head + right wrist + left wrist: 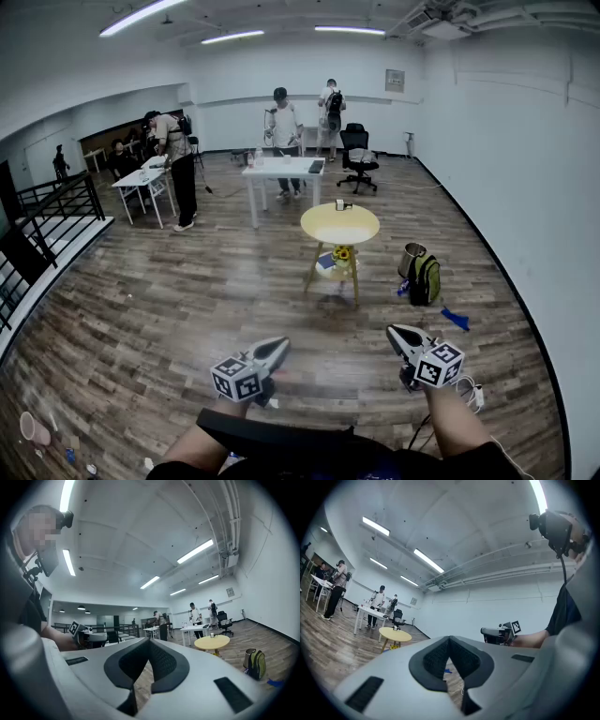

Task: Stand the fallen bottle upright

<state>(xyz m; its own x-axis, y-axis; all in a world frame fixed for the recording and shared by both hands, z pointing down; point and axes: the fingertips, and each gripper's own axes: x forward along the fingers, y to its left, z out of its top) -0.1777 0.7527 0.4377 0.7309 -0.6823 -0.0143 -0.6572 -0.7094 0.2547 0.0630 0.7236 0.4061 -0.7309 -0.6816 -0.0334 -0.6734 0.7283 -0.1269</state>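
A wood floor [187, 309] is stretching toward a round bench [356, 230] at centre frame. The person is holding the left claw [279, 347] and right claw [395, 332] level, both closed and empty, probably while approaching. No fallen bottle is showing anywhere.

Glossy wood-plank floor [187, 309], smooth table [339, 223] at 12 o'clock, matt grey plastic left gripper [449, 639], rough black pads [435, 660]

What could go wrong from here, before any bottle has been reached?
No fallen bottle is discernible; the left gripper and right gripper are shut, empty, over the wooden floor, so the target might be misjudged.
A white cable lies by the person's right side: a possible trip.
The green backpack beside the round yellow table could obstruct an approach there.
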